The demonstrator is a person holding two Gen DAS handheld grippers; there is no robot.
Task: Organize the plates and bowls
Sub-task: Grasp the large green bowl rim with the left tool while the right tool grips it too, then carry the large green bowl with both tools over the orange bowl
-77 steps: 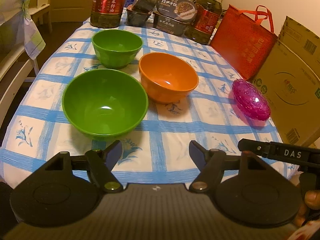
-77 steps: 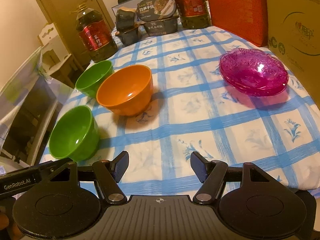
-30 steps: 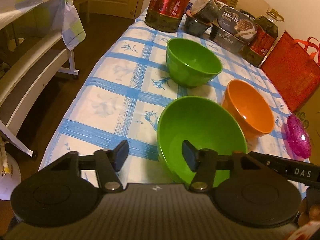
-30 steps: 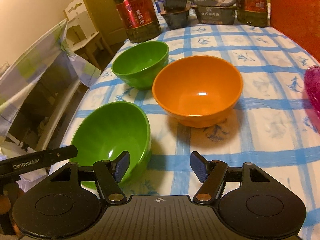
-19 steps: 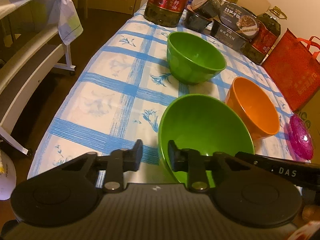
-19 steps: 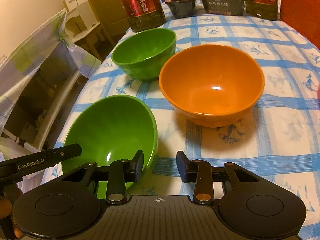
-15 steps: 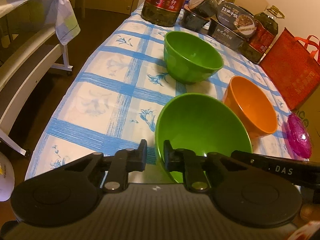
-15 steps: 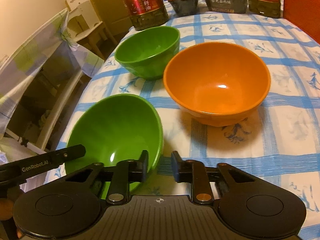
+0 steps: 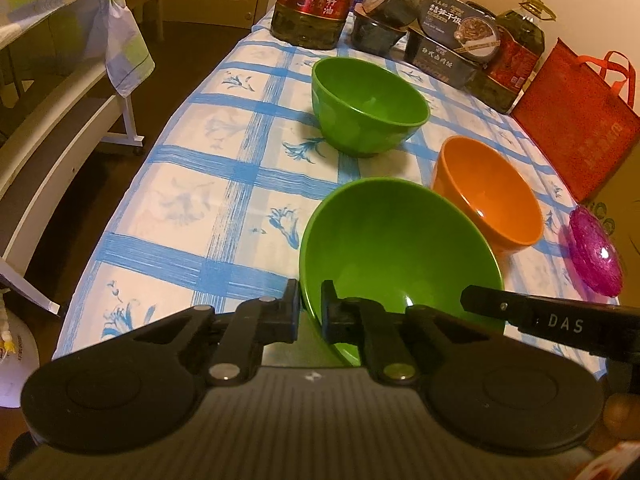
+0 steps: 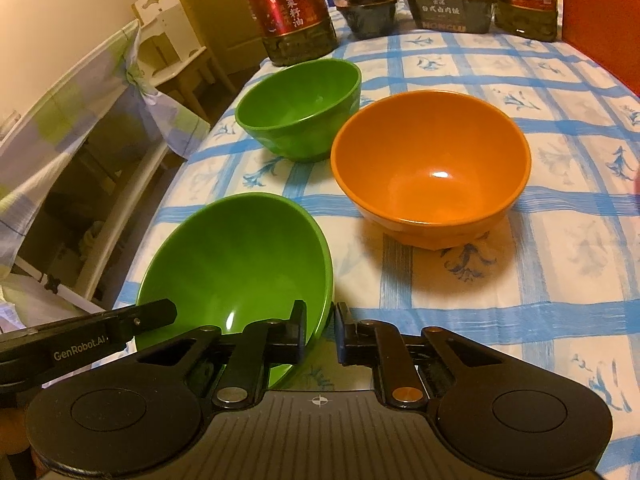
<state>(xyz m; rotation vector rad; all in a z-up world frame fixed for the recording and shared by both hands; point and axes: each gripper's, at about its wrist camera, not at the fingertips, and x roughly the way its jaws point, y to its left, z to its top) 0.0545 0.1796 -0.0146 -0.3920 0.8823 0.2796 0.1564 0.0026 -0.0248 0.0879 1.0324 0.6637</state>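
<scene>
The large round green plastic bowl (image 9: 400, 252), low in both frames, has its rim pinched by the left gripper (image 9: 310, 306) and the right gripper (image 10: 320, 328) on opposite sides, level with the orange plastic bowl (image 10: 432, 164) beyond.

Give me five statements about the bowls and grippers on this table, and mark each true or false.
1. Both grippers clamp the rim of the near green bowl. True: the left gripper and the right gripper each pinch it, on opposite sides.
2. The near green bowl sits level. False: it is tilted.
3. The orange bowl is nested inside the far green bowl. False: they stand side by side on the tablecloth.
4. The pink dish holds food. False: it looks empty.
5. An oil bottle stands behind the far green bowl. True.
</scene>
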